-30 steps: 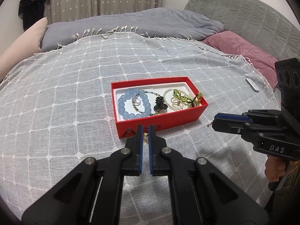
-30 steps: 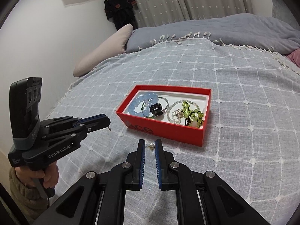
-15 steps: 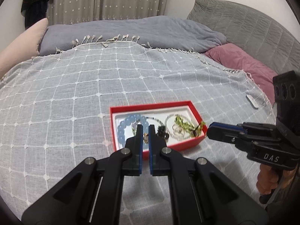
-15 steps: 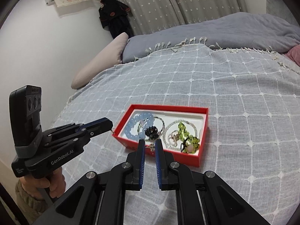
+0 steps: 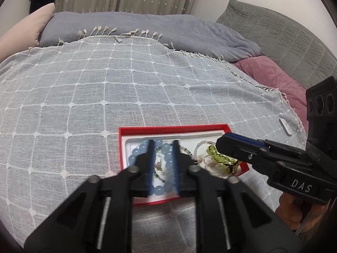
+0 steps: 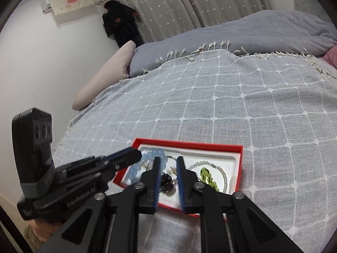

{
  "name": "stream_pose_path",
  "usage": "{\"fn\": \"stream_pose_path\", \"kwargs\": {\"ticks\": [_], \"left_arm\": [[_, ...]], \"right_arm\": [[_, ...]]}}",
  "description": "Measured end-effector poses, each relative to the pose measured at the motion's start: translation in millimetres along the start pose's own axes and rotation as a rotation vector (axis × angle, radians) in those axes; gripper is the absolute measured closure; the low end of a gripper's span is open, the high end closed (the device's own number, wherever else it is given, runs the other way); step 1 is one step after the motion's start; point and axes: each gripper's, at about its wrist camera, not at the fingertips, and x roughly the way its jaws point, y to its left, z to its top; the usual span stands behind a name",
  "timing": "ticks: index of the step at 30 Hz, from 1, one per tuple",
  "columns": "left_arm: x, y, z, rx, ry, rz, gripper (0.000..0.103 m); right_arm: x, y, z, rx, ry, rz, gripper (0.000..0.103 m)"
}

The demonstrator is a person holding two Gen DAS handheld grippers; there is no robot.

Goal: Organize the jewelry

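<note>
Red box [image 5: 168,129] sits open on the grey grid-stitched bedspread [image 5: 84,97], white tray inside holding the jewelry. Blue bead bracelet [image 5: 134,158] lies at the box's left end, a thin clear-bead strand [image 6: 219,168] loops through the middle toward the right end, green bead bracelet [image 5: 219,158] sits in the box's right half, and a small dark bead cluster [image 6: 166,181] rests near the box's middle.

Left gripper [image 5: 163,145] hangs over the left end of the box; its jaws have just been opening and stand apart with a clear gap, nothing clamped, the blue beads and a small metal piece showing through the gap below. Whether the tips touch anything, cannot tell.

Right gripper [image 6: 167,160] hangs over the box's middle; its jaws have just been opening too, now apart, nothing pressed between the blue pads, and the dark cluster shows in the gap underneath.

In the left wrist view the right gripper enters from the right of the box, a hand [image 5: 292,213] gripping its handle. In the right wrist view the left gripper comes in from the left of the box, its tip over the blue bracelet.

Grey duvet [image 5: 147,27] is bunched beyond the box, with a mauve pillow [image 5: 271,73] to the right of it
</note>
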Motion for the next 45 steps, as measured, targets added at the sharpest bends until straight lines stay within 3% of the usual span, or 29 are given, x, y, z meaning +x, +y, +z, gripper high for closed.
{"fn": "stream_pose_path", "kwargs": {"ticks": [6,9,10,12,13,14,22,27,30,32,34,45], "left_arm": [[-14.9,3.8,2.5,-0.035,-0.016,-0.007,0.074],[-31.1,0.4,-1.4,-0.042,-0.024,0.036,0.07],[-34.7,0.0,-2.8,-0.047,-0.025,0.05,0.068],[-46.9,-3.5,-12.4,-0.061,-0.027,0.102,0.052],[-51.2,-4.3,-17.0,-0.059,-0.028,0.12,0.052],[-56.3,-5.9,-22.6,-0.058,-0.029,0.141,0.052],[-85.1,-12.7,-79.9,-0.068,-0.01,0.299,0.041],[-106.4,-20.0,-96.4,-0.075,-0.04,0.357,0.026],[-113.2,-25.8,-99.2,-0.06,-0.067,0.375,0.013],[-113.7,-26.3,-99.4,-0.053,-0.07,0.367,0.012],[-113.9,-24.8,-99.5,-0.052,-0.074,0.372,0.011],[-119.4,-24.8,-101.9,-0.029,-0.115,0.408,0.001]], "right_arm": [[-0.7,-3.9,-0.1,0.028,0.004,-0.024,0.083],[-16.5,-4.0,-2.0,0.055,-0.011,-0.018,0.082],[-22.8,-2.7,-4.1,0.061,-0.016,-0.019,0.08],[-35.8,-0.3,-12.9,0.068,-0.025,-0.016,0.07],[-41.4,1.5,-19.4,0.064,-0.024,-0.022,0.057],[-45.3,3.2,-24.7,0.059,-0.019,-0.035,0.053],[-81.2,21.2,-64.0,0.001,-0.036,-0.111,0.053],[-102.3,32.6,-86.8,-0.046,-0.06,-0.169,0.05],[-105.2,32.5,-93.2,-0.034,-0.057,-0.182,0.045],[-105.9,34.7,-94.3,-0.042,-0.069,-0.197,0.026],[-105.2,35.2,-94.8,-0.051,-0.076,-0.214,0.019],[-100.8,40.9,-100.2,-0.084,-0.064,-0.281,0.009]]}}
